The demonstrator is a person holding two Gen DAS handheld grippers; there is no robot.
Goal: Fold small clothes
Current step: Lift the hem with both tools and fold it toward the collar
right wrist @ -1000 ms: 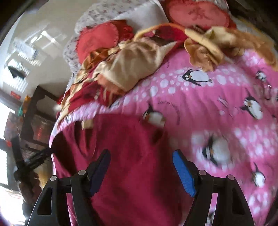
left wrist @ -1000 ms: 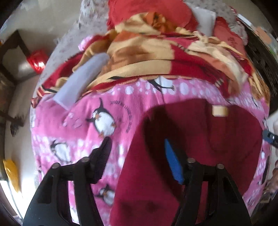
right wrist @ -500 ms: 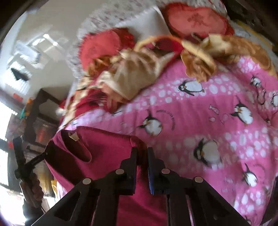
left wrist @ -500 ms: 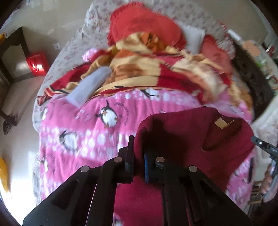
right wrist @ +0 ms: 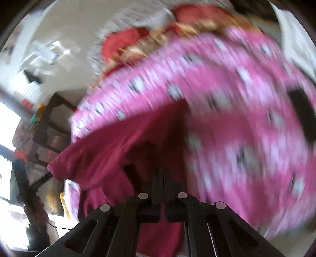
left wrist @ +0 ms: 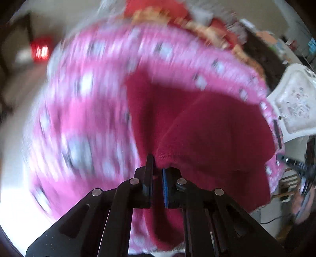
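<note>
A dark red fleece garment point(left wrist: 213, 134) lies on a pink penguin-print blanket point(left wrist: 88, 102), partly doubled over itself. My left gripper point(left wrist: 157, 168) is shut on a bunched edge of it, the fabric pinched between the black and blue pads. In the right wrist view the same garment point(right wrist: 110, 150) is lifted in a fold, and my right gripper point(right wrist: 162, 178) is shut on its edge. Both views are blurred by motion. At the far right of the left wrist view, the right gripper point(left wrist: 296, 164) and the hand holding it show faintly.
A heap of red and yellow blankets point(left wrist: 177, 17) lies at the far end of the bed. A white plastic chair point(left wrist: 294, 102) stands to the right in the left wrist view. Dark shelving point(right wrist: 45, 134) stands beyond the bed's left edge in the right wrist view.
Both grippers went from open over the garment to shut on its edges, then pulled the cloth back across the bed. The blanket heap has receded to the top of both views.
</note>
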